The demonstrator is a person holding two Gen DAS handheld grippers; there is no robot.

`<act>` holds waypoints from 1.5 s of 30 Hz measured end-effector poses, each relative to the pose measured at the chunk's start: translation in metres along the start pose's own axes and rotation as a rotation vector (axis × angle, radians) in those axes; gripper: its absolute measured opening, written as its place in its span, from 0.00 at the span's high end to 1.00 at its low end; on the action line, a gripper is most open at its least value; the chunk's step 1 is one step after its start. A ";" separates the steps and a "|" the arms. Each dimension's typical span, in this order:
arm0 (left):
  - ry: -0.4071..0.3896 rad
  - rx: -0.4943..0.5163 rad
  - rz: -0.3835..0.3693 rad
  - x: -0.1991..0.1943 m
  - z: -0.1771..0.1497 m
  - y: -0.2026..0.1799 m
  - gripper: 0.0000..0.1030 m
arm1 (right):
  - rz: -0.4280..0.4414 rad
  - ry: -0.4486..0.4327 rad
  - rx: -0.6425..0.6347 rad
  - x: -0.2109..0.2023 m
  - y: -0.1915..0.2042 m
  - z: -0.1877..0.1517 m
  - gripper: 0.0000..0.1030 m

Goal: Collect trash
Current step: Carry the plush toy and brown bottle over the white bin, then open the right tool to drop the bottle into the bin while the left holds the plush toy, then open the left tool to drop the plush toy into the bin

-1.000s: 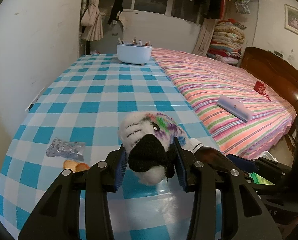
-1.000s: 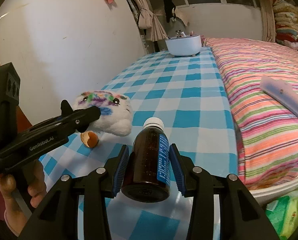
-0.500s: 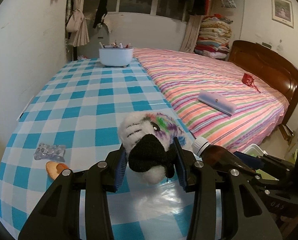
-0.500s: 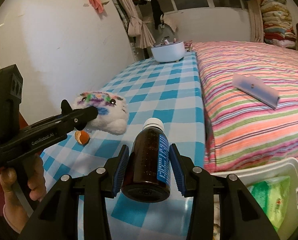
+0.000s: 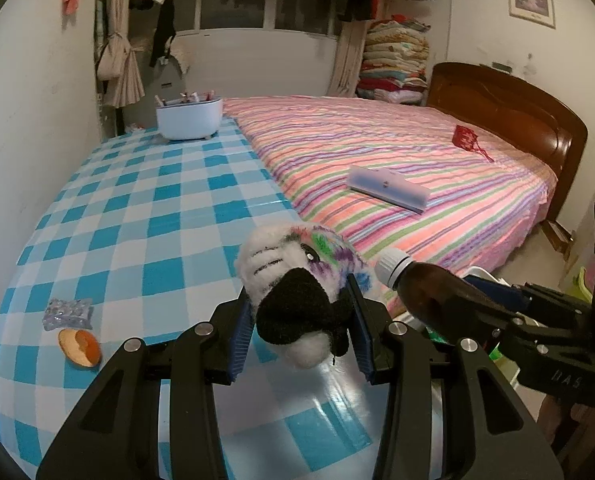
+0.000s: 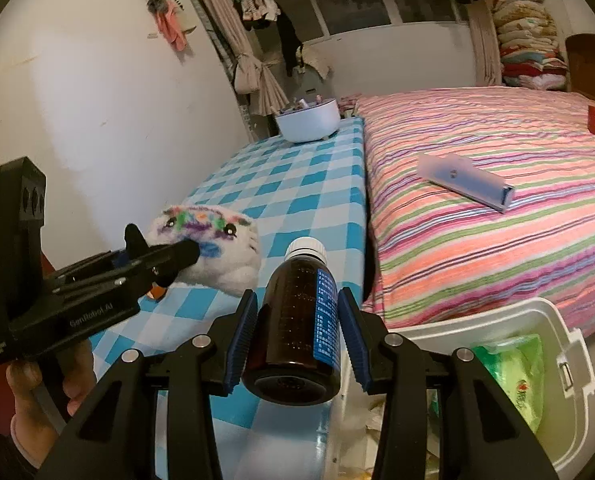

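Left wrist view: the left gripper (image 5: 299, 322) clamps a plush toy (image 5: 297, 268) between its blue pads above the checked table (image 5: 145, 216), where an eggshell (image 5: 79, 347) and a blister pack (image 5: 68, 313) lie well to the left. Right wrist view: the right gripper (image 6: 297, 330) grips a brown bottle (image 6: 297, 320), cap pointing away, above the table edge beside a white bin (image 6: 553, 332) holding a green packet (image 6: 513, 372).

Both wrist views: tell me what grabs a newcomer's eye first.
A scribbled white plush toy is clamped in the left tongs over the blue checked table. A brown bottle sits in the right tongs, beside a white bin by the striped bed.
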State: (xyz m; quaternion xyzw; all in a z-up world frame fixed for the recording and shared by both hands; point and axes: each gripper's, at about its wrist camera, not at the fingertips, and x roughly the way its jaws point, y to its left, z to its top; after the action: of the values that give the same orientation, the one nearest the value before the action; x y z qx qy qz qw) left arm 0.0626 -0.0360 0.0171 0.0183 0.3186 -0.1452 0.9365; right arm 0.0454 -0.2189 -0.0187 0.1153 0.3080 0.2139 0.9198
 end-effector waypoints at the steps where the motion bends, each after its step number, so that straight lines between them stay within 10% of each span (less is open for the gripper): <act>1: 0.000 0.006 -0.004 0.000 0.000 -0.003 0.60 | -0.003 -0.005 0.005 -0.003 -0.002 -0.001 0.60; 45: 0.037 0.209 -0.133 0.010 -0.020 -0.105 0.58 | -0.158 -0.298 0.219 -0.108 -0.067 -0.037 0.57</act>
State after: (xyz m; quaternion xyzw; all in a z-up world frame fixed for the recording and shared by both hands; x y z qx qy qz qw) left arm 0.0286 -0.1370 0.0011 0.0973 0.3193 -0.2393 0.9118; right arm -0.0331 -0.3251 -0.0147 0.2206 0.1978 0.0868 0.9512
